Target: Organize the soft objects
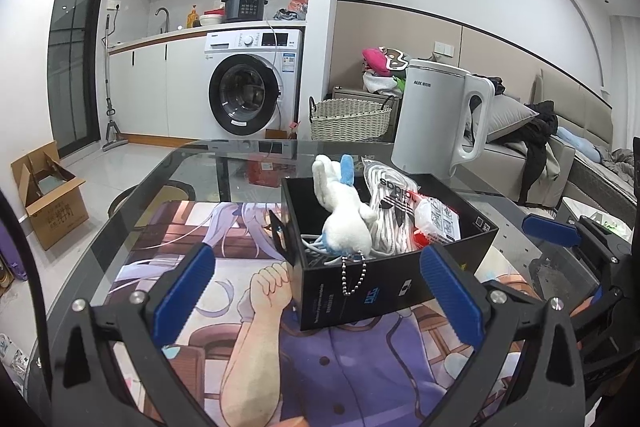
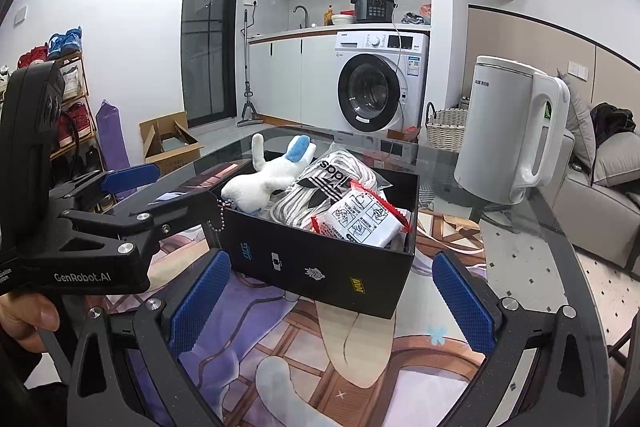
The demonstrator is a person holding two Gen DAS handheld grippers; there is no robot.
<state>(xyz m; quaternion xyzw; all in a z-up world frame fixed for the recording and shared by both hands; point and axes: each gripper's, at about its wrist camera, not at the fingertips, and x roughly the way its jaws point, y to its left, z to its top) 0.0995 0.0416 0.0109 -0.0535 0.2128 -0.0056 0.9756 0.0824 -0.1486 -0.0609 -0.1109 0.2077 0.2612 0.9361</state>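
The bottom of my open black cardboard box is hidden under its load, and small white cords beneath the toy are hard to make out. My left gripper partly covers the box's near corner in the right wrist view, and my right gripper is cut off at the left view's edge. Behind the box a white electric kettle stands on the glass table, with a printed anime desk mat under everything. Both grippers are spread wide with nothing between the blue pads. Inside the box lie a white plush rabbit with blue ears, its bead chain hanging over the wall, a bagged bundle of white laces and a red-edged white packet.
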